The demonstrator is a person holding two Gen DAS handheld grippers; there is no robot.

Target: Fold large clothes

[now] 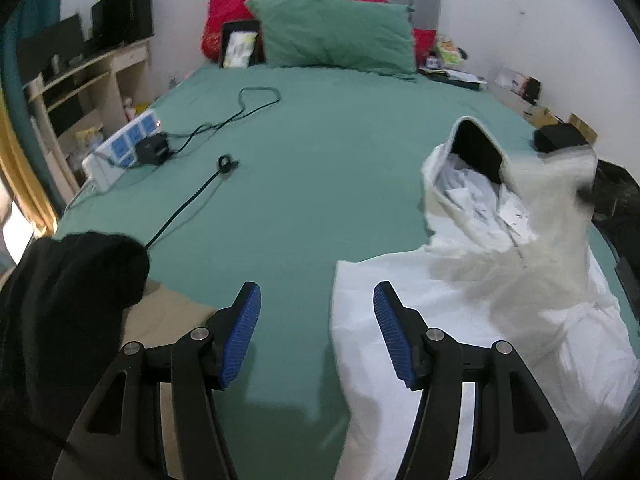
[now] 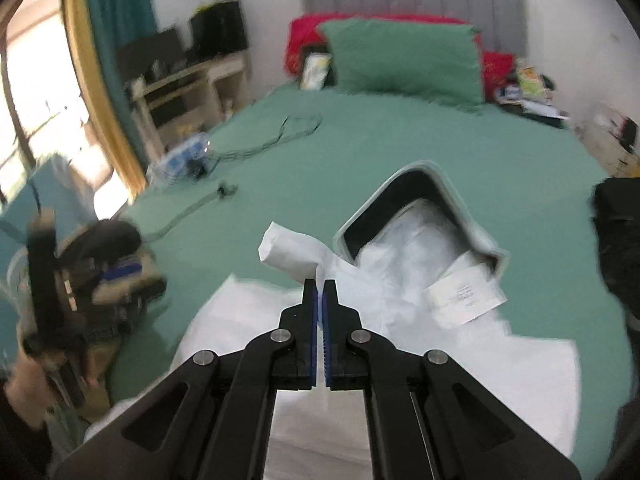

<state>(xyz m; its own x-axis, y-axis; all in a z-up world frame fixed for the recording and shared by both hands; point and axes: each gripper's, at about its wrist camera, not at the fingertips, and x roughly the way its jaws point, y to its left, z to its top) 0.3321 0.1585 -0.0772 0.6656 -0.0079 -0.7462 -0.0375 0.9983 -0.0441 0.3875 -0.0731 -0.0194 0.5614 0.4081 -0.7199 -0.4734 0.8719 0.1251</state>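
Observation:
A large white garment (image 1: 460, 312) with a black-lined hood (image 1: 478, 152) lies on the green bed, at the right of the left wrist view. My left gripper (image 1: 318, 332) is open and empty, hovering over the bed just left of the garment's edge. In the right wrist view the garment (image 2: 420, 340) spreads below the hood (image 2: 416, 204), with a white label (image 2: 466, 296) showing. My right gripper (image 2: 319, 292) is shut on a fold of the white garment and lifts a sleeve (image 2: 292, 252). The right gripper itself shows only as a blur in the left wrist view.
A power strip (image 1: 120, 148) with a black adapter and cables (image 1: 192, 196) lies on the bed's left. A green pillow (image 1: 336, 32) and red pillow sit by the headboard. Black clothing (image 1: 68, 300) is at the near left, dark items (image 1: 560, 138) at the right edge. Shelves stand left.

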